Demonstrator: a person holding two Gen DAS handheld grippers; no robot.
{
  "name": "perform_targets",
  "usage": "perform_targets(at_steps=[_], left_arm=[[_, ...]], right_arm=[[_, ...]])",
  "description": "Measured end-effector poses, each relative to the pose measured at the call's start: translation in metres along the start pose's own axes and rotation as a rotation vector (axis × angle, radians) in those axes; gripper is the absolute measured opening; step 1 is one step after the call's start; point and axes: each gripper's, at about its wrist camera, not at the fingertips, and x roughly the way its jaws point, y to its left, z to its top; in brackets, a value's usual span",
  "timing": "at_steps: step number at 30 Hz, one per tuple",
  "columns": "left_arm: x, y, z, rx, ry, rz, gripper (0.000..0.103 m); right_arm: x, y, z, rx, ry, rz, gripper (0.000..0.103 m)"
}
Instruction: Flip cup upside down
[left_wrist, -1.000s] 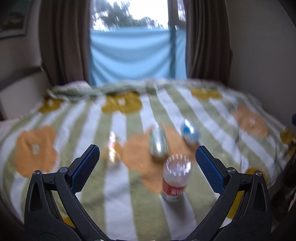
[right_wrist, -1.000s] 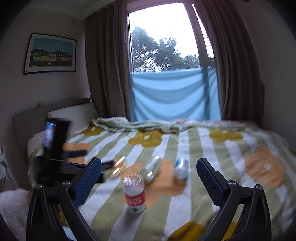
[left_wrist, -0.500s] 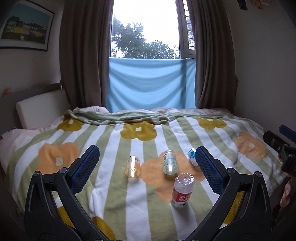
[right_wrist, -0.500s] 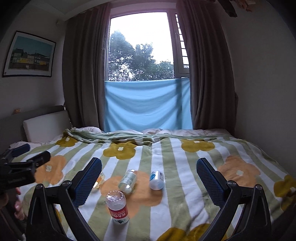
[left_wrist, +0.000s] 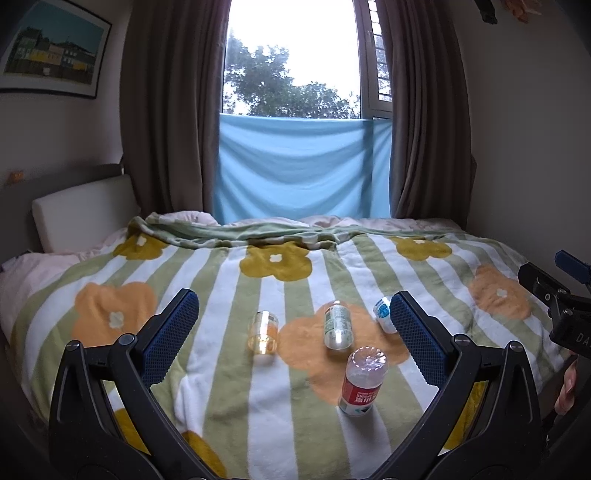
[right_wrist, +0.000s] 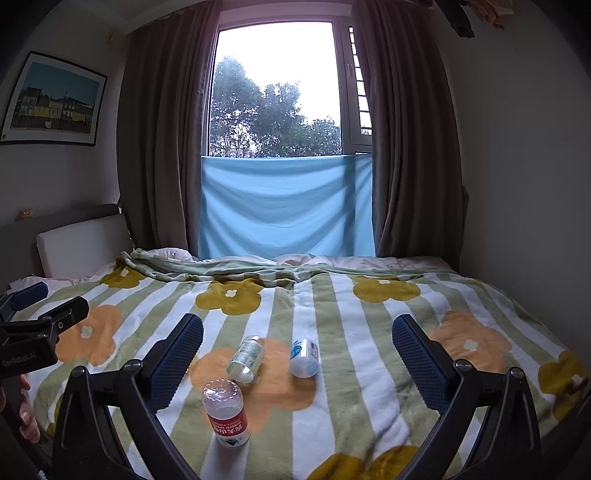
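Both grippers, left (left_wrist: 294, 332) and right (right_wrist: 297, 354), stay spread, now higher above the cup (left_wrist: 263, 333).

Black gripper (left_wrist: 291, 325) frames — blue dimpled pads (left_wrist: 170, 334), silver screws (white lettering on the side).

- A bed (left_wrist: 110, 280) fills the room, under a blanket (left_wrist: 229, 369) of green and white stripes with orange and mustard flowers.
- A padded headboard (left_wrist: 77, 206) stands at its left, against a pale wall (right_wrist: 66, 173).
- A framed picture (right_wrist: 55, 99) of coloured houses hangs above it.
- Behind the bed, a tall window (right_wrist: 277, 88) shows trees and white daylight.
- A blue cloth (right_wrist: 286, 206) covers its lower part.
- 2 brown curtains (right_wrist: 410, 147) hang either side.
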Motion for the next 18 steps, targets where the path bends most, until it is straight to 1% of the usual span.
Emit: perform_targets(at_steps=[18], left_arm=[[0.0057, -0.0009, -0.0051, -0.007, 0.007, 0.015, 0.103]], right_arm=[[0.0058, -0.0006, 0.0021, -0.007, 0.005, -0.006, 0.102]])
